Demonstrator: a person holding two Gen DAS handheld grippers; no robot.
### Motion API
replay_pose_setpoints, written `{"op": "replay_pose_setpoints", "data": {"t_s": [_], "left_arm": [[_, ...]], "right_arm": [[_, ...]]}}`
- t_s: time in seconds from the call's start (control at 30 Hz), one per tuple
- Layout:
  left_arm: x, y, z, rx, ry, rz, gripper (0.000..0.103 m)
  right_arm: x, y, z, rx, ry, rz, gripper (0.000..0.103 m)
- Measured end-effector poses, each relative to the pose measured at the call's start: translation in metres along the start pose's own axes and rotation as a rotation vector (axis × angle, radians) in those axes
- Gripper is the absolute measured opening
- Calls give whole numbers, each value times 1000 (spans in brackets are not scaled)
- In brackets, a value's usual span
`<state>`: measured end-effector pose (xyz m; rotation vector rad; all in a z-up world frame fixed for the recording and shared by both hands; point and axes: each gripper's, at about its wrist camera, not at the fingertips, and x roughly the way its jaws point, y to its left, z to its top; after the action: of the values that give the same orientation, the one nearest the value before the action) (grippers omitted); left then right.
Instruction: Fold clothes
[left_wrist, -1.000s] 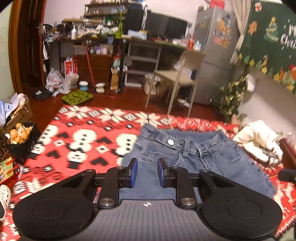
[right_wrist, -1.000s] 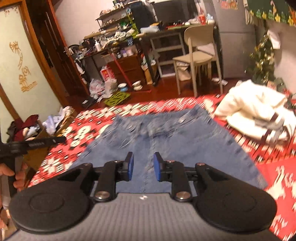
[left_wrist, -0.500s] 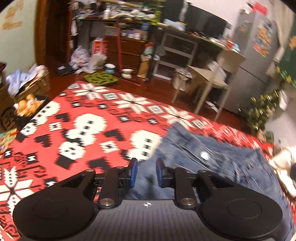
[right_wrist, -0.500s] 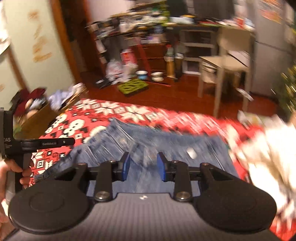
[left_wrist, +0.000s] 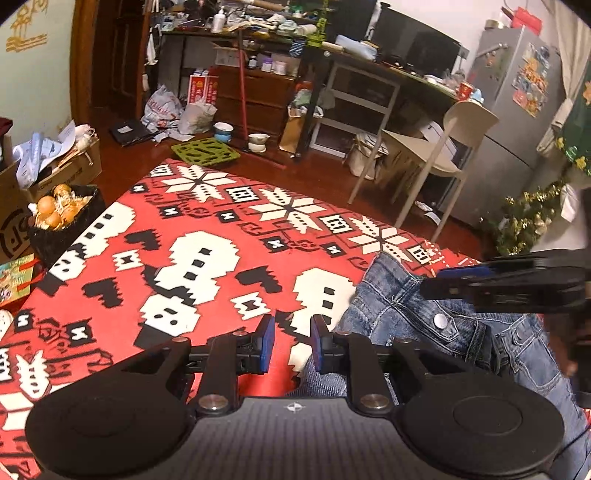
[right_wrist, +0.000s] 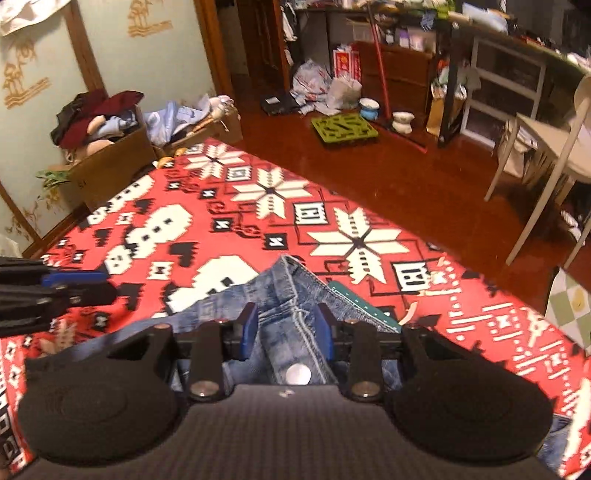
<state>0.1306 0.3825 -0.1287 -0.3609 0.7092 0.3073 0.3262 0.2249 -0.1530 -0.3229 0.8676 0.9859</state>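
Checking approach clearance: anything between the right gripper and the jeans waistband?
Nothing visible. The right gripper is open, its jaws straddling the jeans waistband near the button. The left gripper sits apart over the red blanket, beside the jeans.

Jeans (left_wrist: 424, 317) flat on blanket (left_wrist: 207, 258), at its right part in left wrist view. Behind blanket, bare floor (right_wrist: 406, 177); mat (right_wrist: 343, 129) and two bowls (right_wrist: 400, 122) on it. Chair (left_wrist: 436, 155) right of those. Boxes (right_wrist: 110, 155) left of blanket.
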Motion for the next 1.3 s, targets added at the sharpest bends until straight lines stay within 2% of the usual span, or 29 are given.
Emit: {"op": "replay_pose_setpoints", "data": {"t_s": [0.1,0.17,0.2,0.23,0.27,0.4,0.63,1.0,1.2,1.3], "left_arm": [[-2,5,1,-10,-2,1,19],[-4,9,2,-28,-5,5,19],[-5,11,2,-37,-8,7,19],[-6,14,3,-46,-10,9,19],[-7,16,3,-56,-13,11,19],[-9,21,7,-84,-28,19,19],[-12,22,9,-83,-40,20,19],[-8,21,7,-70,-17,14,19],[1,5,2,10,16,-6,19],[4,-6,-2,50,20,-34,19]], "right_arm": [[20,-5,-1,11,26,2,47],[27,-8,-2,35,31,23,47],[28,-9,-3,44,28,34,40],[28,-9,-3,51,25,46,18],[27,-8,-3,51,20,42,10],[14,-2,0,35,-27,15,5],[3,0,5,22,-66,-34,4],[31,-10,-4,45,-38,-99,6],[35,-7,-6,54,-44,-121,8],[28,-12,-4,109,-59,-158,10]]}}
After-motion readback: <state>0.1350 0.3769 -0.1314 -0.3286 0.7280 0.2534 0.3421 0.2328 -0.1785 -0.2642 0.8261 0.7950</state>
